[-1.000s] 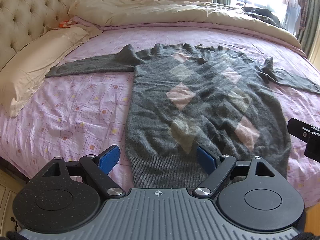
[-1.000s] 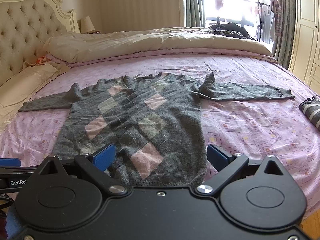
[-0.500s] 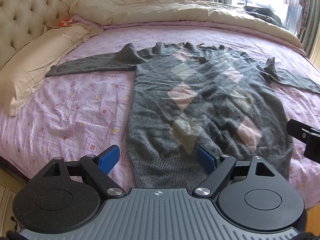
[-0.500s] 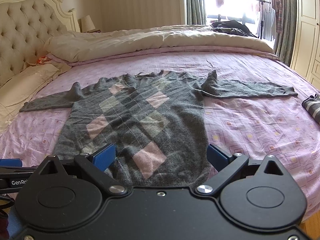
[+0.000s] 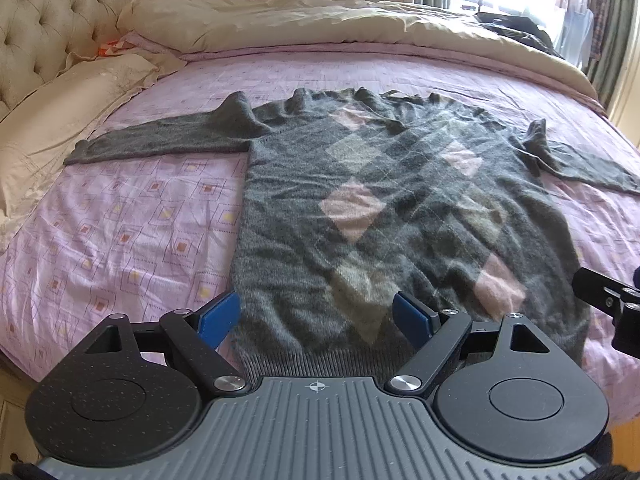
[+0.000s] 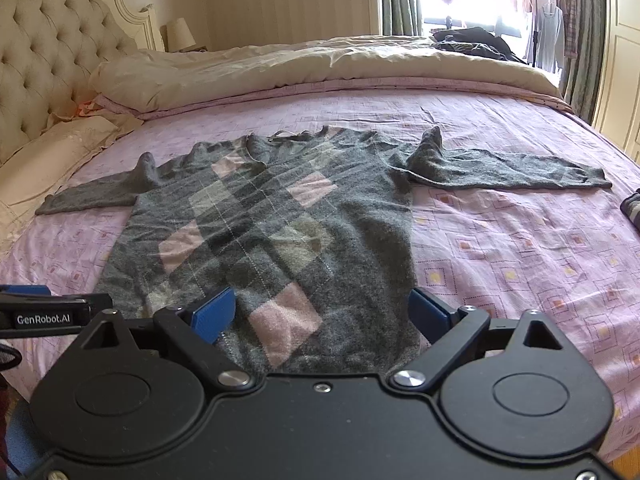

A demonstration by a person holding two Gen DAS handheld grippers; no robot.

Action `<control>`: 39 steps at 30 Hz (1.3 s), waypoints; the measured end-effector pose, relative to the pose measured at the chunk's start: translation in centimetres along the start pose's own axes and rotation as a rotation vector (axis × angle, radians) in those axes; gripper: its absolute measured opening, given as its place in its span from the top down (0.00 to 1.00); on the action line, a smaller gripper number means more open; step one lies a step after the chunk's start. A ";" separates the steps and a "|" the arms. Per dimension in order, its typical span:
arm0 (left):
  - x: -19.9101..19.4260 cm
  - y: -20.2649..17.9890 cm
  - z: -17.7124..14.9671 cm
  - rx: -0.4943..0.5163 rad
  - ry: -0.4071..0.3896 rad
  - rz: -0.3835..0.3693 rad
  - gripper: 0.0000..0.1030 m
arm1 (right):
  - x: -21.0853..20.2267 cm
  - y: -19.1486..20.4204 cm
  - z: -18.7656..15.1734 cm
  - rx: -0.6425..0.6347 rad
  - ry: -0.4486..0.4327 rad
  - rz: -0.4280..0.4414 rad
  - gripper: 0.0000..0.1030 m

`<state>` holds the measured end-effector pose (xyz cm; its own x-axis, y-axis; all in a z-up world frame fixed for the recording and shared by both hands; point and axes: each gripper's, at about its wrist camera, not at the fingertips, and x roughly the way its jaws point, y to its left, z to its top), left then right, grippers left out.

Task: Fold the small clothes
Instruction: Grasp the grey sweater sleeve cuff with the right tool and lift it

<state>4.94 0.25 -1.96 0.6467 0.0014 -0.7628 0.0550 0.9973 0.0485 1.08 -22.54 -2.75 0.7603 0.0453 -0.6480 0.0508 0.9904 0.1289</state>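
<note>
Grey wool with pink and pale diamonds, the sweater [image 5: 384,216] lies flat and face up on the lilac bedsheet [image 5: 132,232], both sleeves spread wide and its ribbed hem nearest the two grippers. Since a second ago both have drifted closer over that hem: the left gripper [image 5: 318,314] hangs spread and empty, while the right gripper [image 6: 324,310] has just been narrowing its jaws yet remains released, holding nothing. No fold is made yet; a hem pinch looks like the opening step.

Bare pink sheet [image 6: 520,248] lies open on both sides of the spread sweater [image 5: 360,200]. A pillow [image 5: 60,120] bounds the left, a heaped duvet [image 6: 320,68] the far edge.
</note>
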 end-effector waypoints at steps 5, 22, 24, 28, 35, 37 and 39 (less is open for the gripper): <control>2.8 -0.5 2.7 0.029 -0.018 0.009 0.19 | 2.6 -3.7 2.2 0.036 0.028 -0.021 0.18; 15.7 -1.8 12.2 0.010 -0.076 0.023 0.20 | 12.4 -25.6 10.9 0.268 0.009 -0.356 0.37; 17.3 -1.8 12.7 0.001 -0.064 0.027 0.20 | 13.2 -28.4 11.4 0.332 0.013 -0.391 0.37; 20.1 -1.8 12.7 -0.015 -0.024 0.016 0.20 | 14.8 -32.8 11.6 0.445 0.034 -0.426 0.37; 20.5 -2.0 10.8 0.016 -0.154 0.015 0.15 | 17.3 -36.6 10.7 0.610 0.060 -0.415 0.38; 20.5 -1.8 10.0 -0.007 -0.196 0.002 0.13 | 17.5 -37.3 10.5 0.663 0.031 -0.404 0.38; 20.5 -1.6 10.2 -0.022 -0.190 -0.009 0.12 | 17.5 -37.9 10.6 0.703 0.006 -0.395 0.40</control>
<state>25.87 -2.02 -11.04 0.7783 -0.0191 -0.6276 0.0457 0.9986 0.0264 19.30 -60.71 -11.01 0.5981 -0.2884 -0.7478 0.7119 0.6197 0.3304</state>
